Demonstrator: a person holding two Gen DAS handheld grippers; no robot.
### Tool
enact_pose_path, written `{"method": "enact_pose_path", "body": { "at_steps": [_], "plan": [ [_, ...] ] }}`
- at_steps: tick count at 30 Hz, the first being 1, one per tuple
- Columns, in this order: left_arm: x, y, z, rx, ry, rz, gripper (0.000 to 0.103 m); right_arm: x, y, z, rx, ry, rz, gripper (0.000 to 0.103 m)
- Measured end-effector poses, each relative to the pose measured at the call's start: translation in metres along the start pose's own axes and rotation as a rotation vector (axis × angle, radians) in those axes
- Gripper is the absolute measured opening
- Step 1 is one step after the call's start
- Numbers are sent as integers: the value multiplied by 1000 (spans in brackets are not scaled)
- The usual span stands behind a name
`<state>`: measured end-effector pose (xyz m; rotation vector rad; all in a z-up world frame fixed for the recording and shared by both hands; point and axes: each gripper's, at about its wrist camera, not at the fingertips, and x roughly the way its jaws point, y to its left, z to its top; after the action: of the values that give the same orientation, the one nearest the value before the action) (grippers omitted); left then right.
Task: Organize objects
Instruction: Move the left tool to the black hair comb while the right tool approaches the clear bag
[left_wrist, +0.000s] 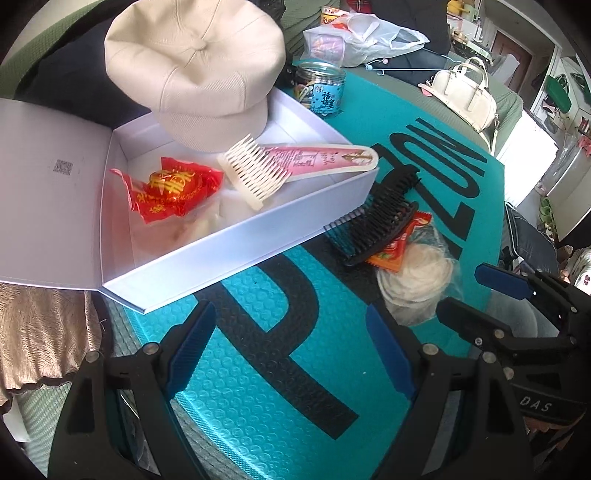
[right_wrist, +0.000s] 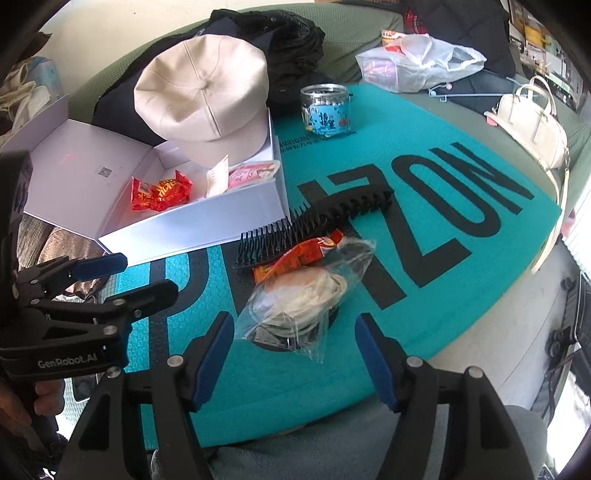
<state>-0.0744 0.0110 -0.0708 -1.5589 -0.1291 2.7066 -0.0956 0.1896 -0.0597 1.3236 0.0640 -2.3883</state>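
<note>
Blue-padded left claw (left_wrist: 291, 354) and right claw (right_wrist: 295, 354), both agape, empty, above teal mat (right_wrist: 424, 295).

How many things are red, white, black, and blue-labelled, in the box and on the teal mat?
Red or orange: 2, the red candy packet and the orange snack packet.
White or cream: 3, the cream hat, the white comb and the bag of cream hair ties.
Black: 1, the black hair clip.
Blue-labelled: 1, the jar.
Total: 7
</note>
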Motion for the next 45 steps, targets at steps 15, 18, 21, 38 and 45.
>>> {"method": "enact_pose_path", "body": {
  "at_steps": [15, 18, 21, 38, 45],
  "plan": [
    [14, -2, 14, -1, 13, -13, 82, 38, -14, 8, 34, 45, 63, 53],
    [19, -8, 19, 2, 14, -20, 82, 36, -20, 9, 51, 44, 80, 39],
    [25, -18, 24, 14, 18, -32, 82, 31, -25, 10, 31, 34, 92, 32],
    [58, -72, 46, 78, 23, -120, 82, 14, -87, 8, 121, 26, 45, 29],
    [59, -103, 52, 171, -3, -140, 82, 9, -108, 6, 148, 26, 23, 29]
  ]
}}
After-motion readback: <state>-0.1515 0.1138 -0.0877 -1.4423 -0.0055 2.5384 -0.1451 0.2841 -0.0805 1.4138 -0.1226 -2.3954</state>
